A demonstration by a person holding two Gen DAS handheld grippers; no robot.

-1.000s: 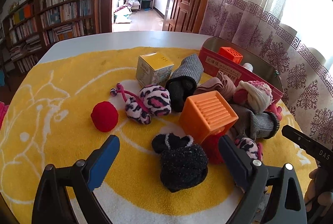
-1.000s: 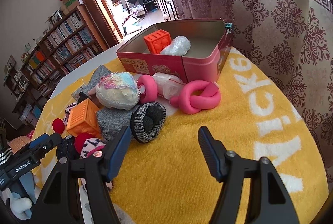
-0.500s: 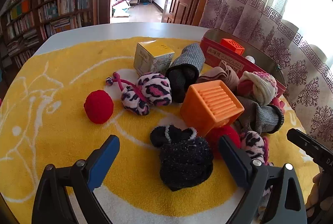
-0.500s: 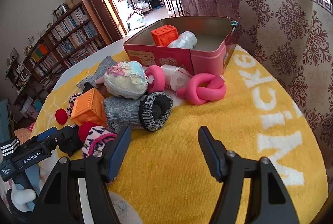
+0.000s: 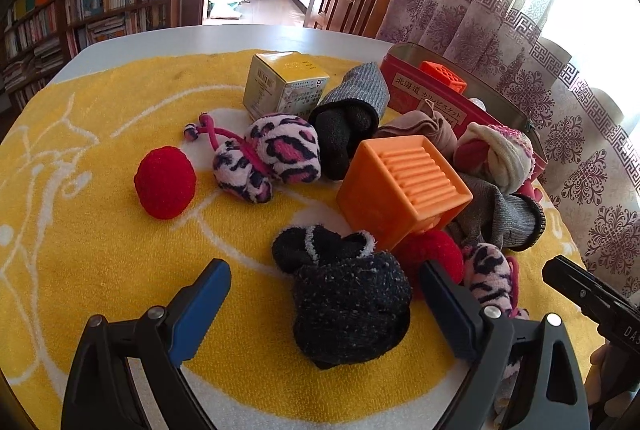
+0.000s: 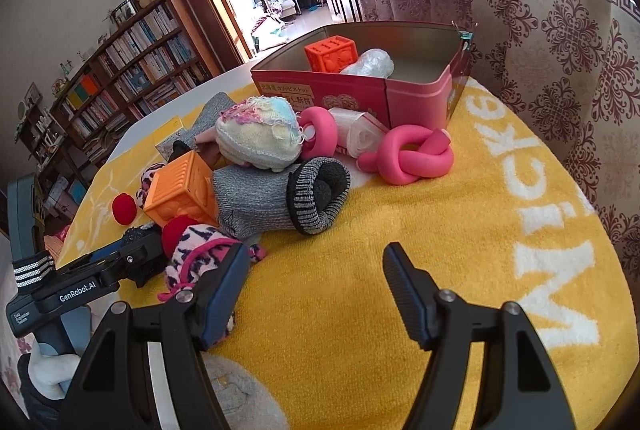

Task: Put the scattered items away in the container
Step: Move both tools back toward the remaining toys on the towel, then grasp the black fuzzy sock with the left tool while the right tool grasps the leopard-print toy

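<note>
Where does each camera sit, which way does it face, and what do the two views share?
Left wrist: on the left gripper, angled down at the fuzzy black sock bundle between its closing jaws, untouched; a fingertip shows bottom right.
Right wrist: on the right gripper, angled down over the yellow towel toward the red tin container; its jaws are opening on nothing; the person's hand holds the left gripper's handle.
Shared: large orange ribbed cube, red pom-pom ball, the tin.
</note>
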